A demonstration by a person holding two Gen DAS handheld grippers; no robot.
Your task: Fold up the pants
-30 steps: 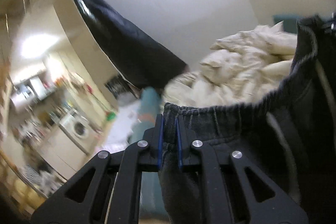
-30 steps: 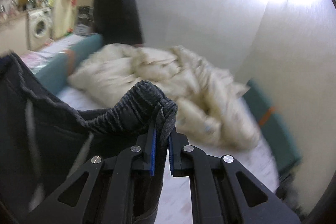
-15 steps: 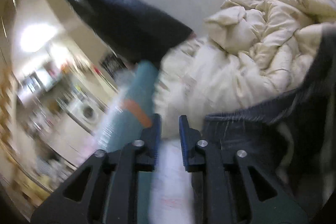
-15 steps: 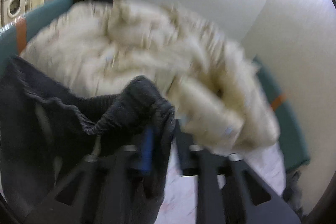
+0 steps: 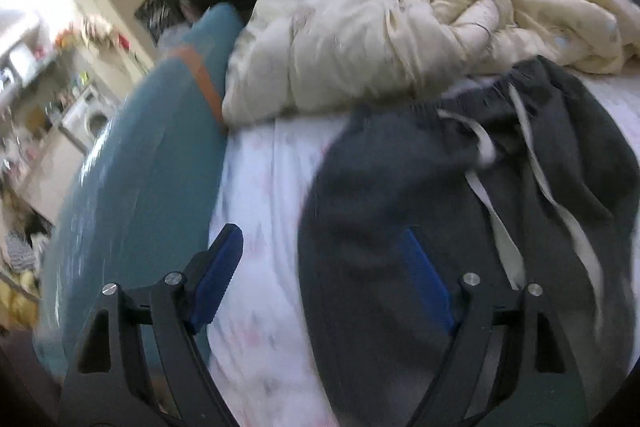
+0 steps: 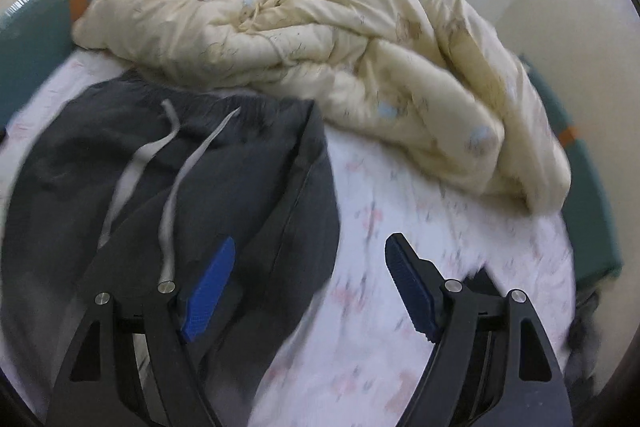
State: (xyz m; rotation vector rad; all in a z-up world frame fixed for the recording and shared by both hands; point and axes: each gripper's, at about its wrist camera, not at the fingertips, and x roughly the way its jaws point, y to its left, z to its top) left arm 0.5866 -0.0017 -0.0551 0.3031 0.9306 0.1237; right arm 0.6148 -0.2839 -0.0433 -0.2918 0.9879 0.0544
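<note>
Black skeletal gripper (image 5: 320,263) frames, blue ribbed finger pads (image 6: 208,291), silver screws at the pivots.

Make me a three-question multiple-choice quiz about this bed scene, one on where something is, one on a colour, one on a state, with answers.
1. Where do the dark grey sweatpants lie?
A. on the floor
B. on the white sheet, waistband beside the cream duvet
C. folded on the duvet

2. What colour is the drawstring?
A. red
B. black
C. pale grey

3. How do the jaws of both grippers stand?
A. open, gripping nothing
B. shut on the waistband
C. one open, one shut

Answers: B, the pants are spread on the sheet just below the duvet. C, light cords cross the dark fabric. A, the left gripper and right gripper both show wide gaps, having just been opening.
</note>
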